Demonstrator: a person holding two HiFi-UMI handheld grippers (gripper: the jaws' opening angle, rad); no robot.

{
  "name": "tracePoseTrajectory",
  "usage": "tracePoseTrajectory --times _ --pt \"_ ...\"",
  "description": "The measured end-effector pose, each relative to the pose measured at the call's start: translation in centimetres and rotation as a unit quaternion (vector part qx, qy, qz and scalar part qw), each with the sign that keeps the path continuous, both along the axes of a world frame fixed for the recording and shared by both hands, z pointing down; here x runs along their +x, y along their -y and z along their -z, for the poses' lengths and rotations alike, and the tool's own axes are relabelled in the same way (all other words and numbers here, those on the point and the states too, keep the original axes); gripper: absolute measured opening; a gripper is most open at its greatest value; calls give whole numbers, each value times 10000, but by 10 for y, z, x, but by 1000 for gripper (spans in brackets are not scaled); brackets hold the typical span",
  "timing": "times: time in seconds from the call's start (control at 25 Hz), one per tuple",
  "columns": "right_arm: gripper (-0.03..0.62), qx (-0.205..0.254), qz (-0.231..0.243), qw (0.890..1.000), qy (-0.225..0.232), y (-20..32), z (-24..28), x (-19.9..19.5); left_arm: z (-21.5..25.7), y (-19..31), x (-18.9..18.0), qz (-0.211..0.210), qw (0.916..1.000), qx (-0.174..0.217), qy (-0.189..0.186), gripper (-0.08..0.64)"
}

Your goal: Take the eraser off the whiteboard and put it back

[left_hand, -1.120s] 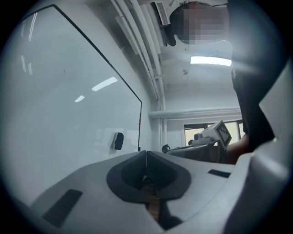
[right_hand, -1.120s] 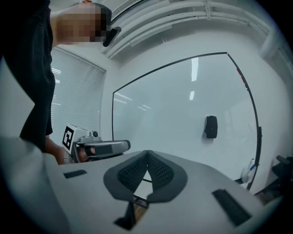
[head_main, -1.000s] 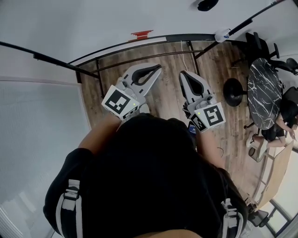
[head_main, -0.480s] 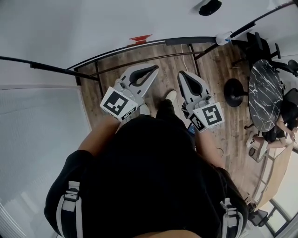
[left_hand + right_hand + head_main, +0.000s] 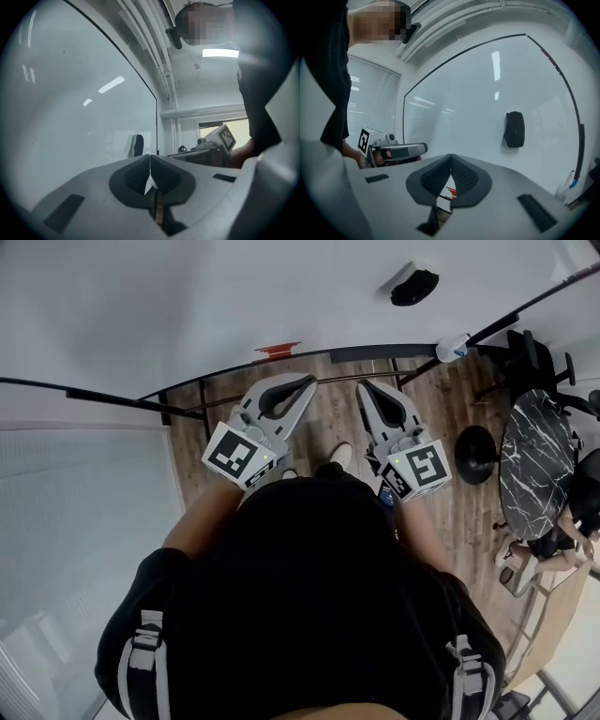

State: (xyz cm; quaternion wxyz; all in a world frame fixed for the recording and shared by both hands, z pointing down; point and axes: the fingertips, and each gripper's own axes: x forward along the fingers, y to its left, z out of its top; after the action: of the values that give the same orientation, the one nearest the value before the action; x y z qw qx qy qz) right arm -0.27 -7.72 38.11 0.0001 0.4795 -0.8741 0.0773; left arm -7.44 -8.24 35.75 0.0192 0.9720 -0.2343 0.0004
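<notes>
**Approach stage: both grippers empty, eraser not yet taken**

Nearest the body, the left gripper (image 5: 306,382) and the right gripper (image 5: 366,386) are held side by side at waist level and point level toward the board. The left gripper view shows that gripper's jaws pressed together at the tips with nothing between them. The right gripper view shows the same for the right gripper, closed and empty.

Below and ahead of the grippers is wooden floor (image 5: 328,423), with one shoe tip showing. Beyond it runs the dark lower rail (image 5: 375,352) of the whiteboard (image 5: 187,296). A small red item (image 5: 281,350) sits at that rail, but what it is cannot be determined.

The eraser (image 5: 412,285) is furthest out. It is a dark block stuck upright on the board face, to the right of both grippers and well apart from them. In the right gripper view it stands right of the jaw line.

Assessment: the step in hand is the reach. The right gripper is the better placed.
- Open its jaws before arrival.
- Swing right until the eraser sits centred between them.
- Approach square to the board.
- Close across the narrow sides.
- Pull straight off rather than sliding, to avoid smearing the board or dropping the eraser.
</notes>
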Motion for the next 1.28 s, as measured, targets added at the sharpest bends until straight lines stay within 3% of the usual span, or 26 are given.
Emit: tracePoseTrajectory --times 0.28,0.84,1.2,1.28 --pt "3 98 -159 9998 -105 47 5 45 3 39 41 168 9998 51 57 6" --pt "10 577 -1257 9904 -85 116 32 129 5 86 88 567 9981 198 100 6" --pt "257 462 -1847 9817 -67 161 38 140 9 112 87 331 9991 229 132 6" --pt "282 408 -2021 9785 -48 168 37 141 10 117 85 236 9994 223 130 6"
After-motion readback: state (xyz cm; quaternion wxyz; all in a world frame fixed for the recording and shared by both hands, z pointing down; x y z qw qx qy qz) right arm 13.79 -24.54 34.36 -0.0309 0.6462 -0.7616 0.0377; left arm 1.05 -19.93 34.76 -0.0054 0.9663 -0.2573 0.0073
